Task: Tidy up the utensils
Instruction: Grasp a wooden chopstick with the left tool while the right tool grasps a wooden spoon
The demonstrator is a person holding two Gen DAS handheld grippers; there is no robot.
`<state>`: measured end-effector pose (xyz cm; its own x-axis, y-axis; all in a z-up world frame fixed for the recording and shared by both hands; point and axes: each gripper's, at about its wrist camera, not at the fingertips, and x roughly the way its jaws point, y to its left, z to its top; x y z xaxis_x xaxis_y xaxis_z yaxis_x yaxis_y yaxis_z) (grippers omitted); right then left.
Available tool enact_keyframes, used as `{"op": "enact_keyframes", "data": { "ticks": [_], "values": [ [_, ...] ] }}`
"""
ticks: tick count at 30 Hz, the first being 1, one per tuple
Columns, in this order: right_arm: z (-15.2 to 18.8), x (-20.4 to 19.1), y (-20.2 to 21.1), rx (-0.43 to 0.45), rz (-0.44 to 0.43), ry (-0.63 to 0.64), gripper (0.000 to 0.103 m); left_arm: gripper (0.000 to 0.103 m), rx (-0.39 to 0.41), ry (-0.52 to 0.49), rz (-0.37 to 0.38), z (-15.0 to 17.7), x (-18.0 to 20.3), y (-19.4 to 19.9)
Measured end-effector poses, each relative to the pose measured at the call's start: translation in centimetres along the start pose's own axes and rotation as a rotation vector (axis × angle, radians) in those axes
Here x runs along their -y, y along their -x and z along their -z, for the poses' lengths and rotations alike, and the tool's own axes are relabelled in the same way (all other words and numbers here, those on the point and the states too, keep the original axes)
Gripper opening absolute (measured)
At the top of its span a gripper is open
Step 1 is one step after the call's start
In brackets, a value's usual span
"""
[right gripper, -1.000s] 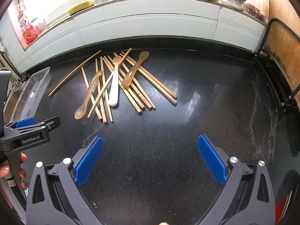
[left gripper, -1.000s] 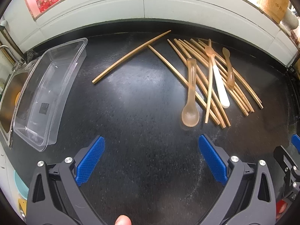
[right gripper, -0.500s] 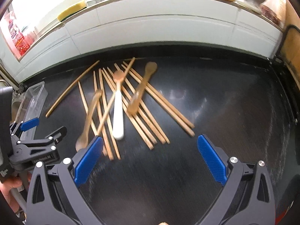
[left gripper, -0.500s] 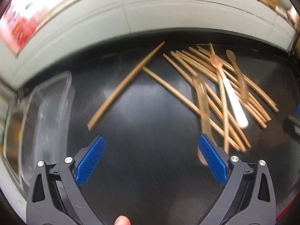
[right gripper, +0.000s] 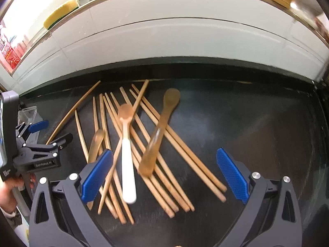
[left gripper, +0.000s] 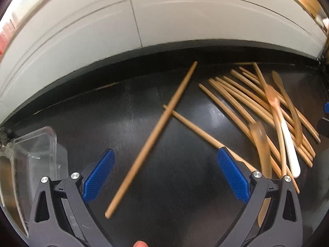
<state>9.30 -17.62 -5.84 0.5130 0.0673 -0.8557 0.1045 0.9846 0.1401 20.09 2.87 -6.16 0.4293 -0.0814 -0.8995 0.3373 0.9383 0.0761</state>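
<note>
The left gripper point(left gripper: 163, 175) hangs wide open and empty, one lone chopstick point(left gripper: 152, 135) lying slantwise between its pads; the right gripper point(right gripper: 162, 177) is likewise agape over the near end of the chopstick pile point(right gripper: 144, 154). I'd close on that lone stick mid-length, squarely across it. Left of it sits the clear container point(left gripper: 30, 156); right and beyond, the spoons point(left gripper: 261, 144) lie atop the pile.

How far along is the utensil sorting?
Done: nothing; the clear container looks empty. In hand: nothing; left tongs open over a loose chopstick, right tongs open over the pile. Left: the chopsticks and spoons, including the white-handled spoon.
</note>
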Motion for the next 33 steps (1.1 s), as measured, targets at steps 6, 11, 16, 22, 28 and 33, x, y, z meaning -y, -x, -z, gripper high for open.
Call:
{"op": "enact_keyframes", "data": {
  "ticks": [6,11,16,22,28,33],
  "values": [
    [-1.2,-0.6,-2.4,-0.048,-0.065,-0.015,0.062,0.097,-0.003,-0.026,0.062,-1.0,-1.7,-1.5],
    [-0.9,-0.5,-4.1,-0.099,-0.091,-0.036,0.05,0.097,0.008,-0.01,0.136,-1.1,-3.9,-2.3],
    [-1.2,0.1,-4.7,-0.102,-0.114,-0.092,0.049,0.097,0.061,-0.042,0.15,-0.4,-4.8,-2.3],
    [-1.8,0.7,-4.8,-0.111,-0.153,-0.122,0.04,0.097,0.087,-0.066,0.165,0.0,-5.8,-2.4],
    [-2.3,1.0,-5.2,-0.113,-0.158,-0.152,0.027,0.089,0.099,-0.106,0.117,0.6,-3.4,-2.0],
    [-2.2,1.7,-5.2,-0.119,-0.17,-0.179,0.024,0.049,0.133,-0.093,0.119,0.8,-3.9,-1.3]
  ]
}}
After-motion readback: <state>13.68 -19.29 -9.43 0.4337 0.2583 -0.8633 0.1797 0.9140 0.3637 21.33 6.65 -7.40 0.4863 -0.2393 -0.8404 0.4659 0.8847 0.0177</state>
